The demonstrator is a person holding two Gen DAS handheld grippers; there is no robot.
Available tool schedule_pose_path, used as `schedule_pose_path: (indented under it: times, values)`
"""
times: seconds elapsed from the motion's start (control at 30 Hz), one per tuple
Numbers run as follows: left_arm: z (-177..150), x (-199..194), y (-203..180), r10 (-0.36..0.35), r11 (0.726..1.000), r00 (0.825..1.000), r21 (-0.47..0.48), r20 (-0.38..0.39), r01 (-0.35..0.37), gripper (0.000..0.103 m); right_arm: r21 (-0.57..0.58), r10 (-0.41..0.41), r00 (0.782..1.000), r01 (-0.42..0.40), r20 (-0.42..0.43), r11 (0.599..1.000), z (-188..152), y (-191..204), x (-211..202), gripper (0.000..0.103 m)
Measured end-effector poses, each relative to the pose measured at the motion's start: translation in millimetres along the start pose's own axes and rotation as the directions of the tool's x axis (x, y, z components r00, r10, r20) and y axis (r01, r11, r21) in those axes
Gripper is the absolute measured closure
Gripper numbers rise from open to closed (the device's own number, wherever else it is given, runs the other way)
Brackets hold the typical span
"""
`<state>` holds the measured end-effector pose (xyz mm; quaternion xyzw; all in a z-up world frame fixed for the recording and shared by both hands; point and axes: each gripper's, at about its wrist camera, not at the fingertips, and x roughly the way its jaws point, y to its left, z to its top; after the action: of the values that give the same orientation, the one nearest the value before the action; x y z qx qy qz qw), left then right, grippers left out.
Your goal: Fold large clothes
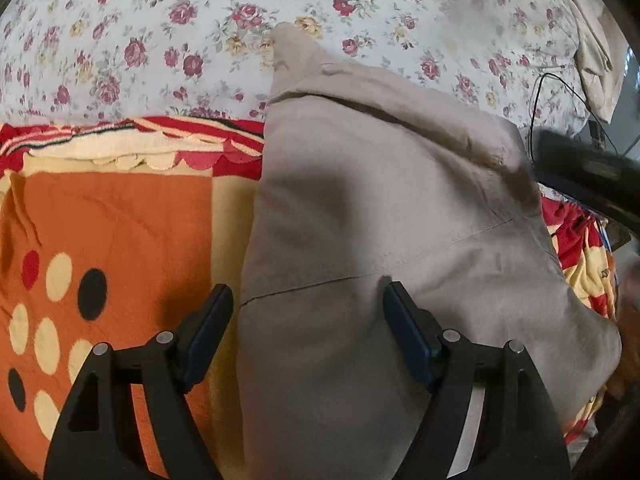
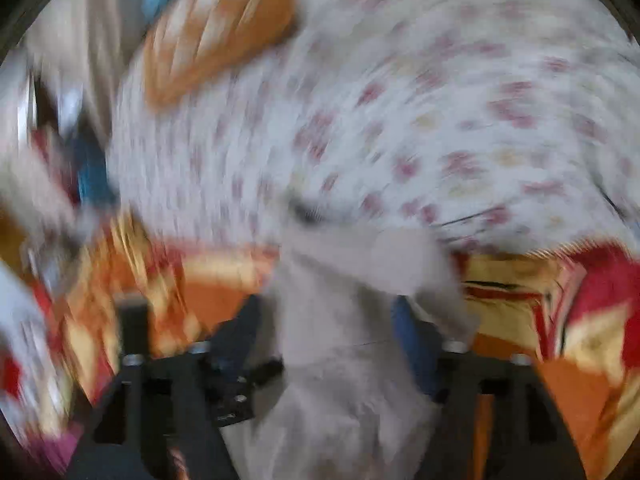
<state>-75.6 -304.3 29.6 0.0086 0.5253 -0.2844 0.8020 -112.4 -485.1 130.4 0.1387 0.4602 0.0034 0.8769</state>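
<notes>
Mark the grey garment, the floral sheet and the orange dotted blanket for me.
grey garment (image 1: 380, 208): left wrist view, middle of the folded panel.
floral sheet (image 1: 160, 40): left wrist view, bare stretch beyond the blanket.
orange dotted blanket (image 1: 132, 232): left wrist view, plain orange area beside the garment.

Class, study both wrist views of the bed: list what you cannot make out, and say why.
- Right wrist view: motion blur hides whether the right claw grips the grey garment.
- Left wrist view: garment's near end is cut off below, behind the left claw.
- Left wrist view: the beige cloth is cut by the rim.
</notes>
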Motion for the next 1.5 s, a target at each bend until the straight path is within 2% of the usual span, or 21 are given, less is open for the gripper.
schedule_pose_path:
  times: [0.07, 0.13, 0.17, 0.2, 0.23, 0.27, 0.3, 0.4, 0.6, 0.67, 0.73, 0.77, 0.8, 0.87, 0.97, 1.07, 1.17, 1.23, 1.33, 1.37, 1.5]
  values:
    - [-2.3, 1.8, -0.4, -0.004, 1.000, 1.000, 0.000, 0.000, 0.004, 0.025, -0.002, -0.057, 0.997, 0.057, -0.048, 0.998, 10.3, -6.7, 33.1, 0.035]
    - [-4.6, 4.4, -4.2, -0.005, 1.000, 1.000, 0.016, 0.002, 0.005, 0.024, 0.049, -0.169, 0.985, 0.171, -0.046, 0.984, 12.1, -28.2, 61.3, 0.050]
    - [-5.2, 5.7, -6.2, -0.010, 1.000, 1.000, 0.026, 0.003, 0.010, 0.023, 0.088, -0.232, 0.972, 0.235, -0.049, 0.968, 10.4, -39.7, 69.8, 0.065]
    - [-5.3, 7.8, -9.1, -0.018, 0.999, 1.000, 0.033, -0.001, 0.018, 0.022, 0.179, -0.293, 0.954, 0.300, -0.065, 0.937, 2.4, -62.3, 80.0, 0.064]
    - [-5.0, 9.1, -10.6, -0.017, 0.999, 1.000, 0.036, -0.008, 0.017, 0.022, 0.253, -0.277, 0.958, 0.287, -0.075, 0.924, -6.0, -77.3, 85.2, 0.058]
    - [-4.6, 9.8, -11.6, -0.010, 0.999, 1.000, 0.038, -0.013, 0.010, 0.020, 0.317, -0.250, 0.965, 0.263, -0.081, 0.911, -14.6, -89.3, 88.2, 0.038]
    - [-4.6, 9.8, -12.6, -0.005, 0.999, 1.000, 0.044, -0.013, 0.006, 0.020, 0.390, -0.202, 0.977, 0.212, -0.067, 0.896, -23.5, -103.0, 85.3, 0.035]
    - [-5.4, 6.8, -13.3, 0.000, 0.998, 1.000, 0.056, -0.008, 0.000, 0.020, 0.430, -0.126, 0.990, 0.142, -0.066, 0.892, -30.8, -111.7, 55.7, 0.036]
    - [-4.6, -8.6, -12.5, -0.002, 0.999, 0.999, 0.046, -0.039, 0.004, 0.020, 0.299, -0.042, 0.999, 0.039, 0.006, 0.953, -63.7, -69.9, -41.0, 0.030]
    - [-7.7, -17.0, -13.9, 0.017, 0.998, 0.999, 0.061, -0.030, -0.015, 0.020, 0.279, 0.033, 0.999, -0.037, 0.020, 0.959, -81.6, -57.1, -53.3, 0.021]
    - [-11.9, -24.4, -14.9, 0.031, 0.997, 0.999, 0.073, -0.020, -0.030, 0.020, 0.285, 0.098, 0.995, -0.099, 0.020, 0.953, -97.5, -41.5, -50.3, 0.021]
    - [-13.8, -27.6, -14.7, 0.035, 0.997, 0.999, 0.077, -0.021, -0.033, 0.020, 0.283, 0.113, 0.993, -0.113, 0.018, 0.952, -101.5, -37.0, -46.8, 0.038]
    - [-15.6, -31.4, -13.3, 0.031, 0.997, 0.999, 0.078, -0.023, -0.029, 0.020, 0.264, 0.105, 0.994, -0.103, 0.006, 0.959, -108.4, -32.3, -40.6, 0.098]
    - [-18.4, -38.6, -11.8, 0.027, 0.997, 0.999, 0.079, -0.030, -0.025, 0.020, 0.233, 0.038, 0.999, -0.036, -0.006, 0.972, -121.2, -26.7, -39.2, 0.096]
    - [-20.1, -49.4, -9.4, 0.035, 0.994, 0.999, 0.101, -0.001, -0.034, 0.020, 0.239, 0.035, 0.999, -0.035, 0.008, 0.970, -137.5, -31.3, -50.5, 0.097]
    - [-20.5, -44.8, -6.6, 0.040, 0.996, 0.999, 0.085, -0.005, -0.039, 0.020, 0.296, 0.039, 0.996, -0.014, -0.077, 0.955, -154.9, -47.0, -34.1, 0.101]
    - [-21.5, -38.9, -9.7, 0.031, 0.997, 0.999, 0.075, -0.013, -0.030, 0.020, 0.260, 0.004, 0.997, 0.017, -0.081, 0.965, -153.5, -39.3, -40.0, 0.100]
    - [-21.4, -36.6, -14.1, 0.048, 0.994, 0.999, 0.097, -0.009, -0.047, 0.020, 0.231, -0.058, 0.997, 0.066, -0.042, 0.971, -142.7, -28.4, -62.2, 0.089]
    - [-19.7, -32.8, -17.3, 0.040, 0.995, 0.999, 0.095, -0.013, -0.038, 0.020, 0.237, -0.150, 0.986, 0.127, 0.078, 0.963, -124.2, -21.1, -97.0, 0.061]
    - [-19.0, -31.3, -17.6, 0.033, 0.996, 0.999, 0.086, -0.017, -0.031, 0.020, 0.227, -0.147, 0.984, 0.122, 0.098, 0.966, -115.5, -18.2, -100.0, 0.057]
    - [-18.0, -29.2, -20.7, 0.034, 0.995, 0.999, 0.096, -0.013, -0.033, 0.020, 0.173, -0.086, 0.992, 0.070, 0.090, 0.982, -75.5, -6.6, -66.7, 0.058]
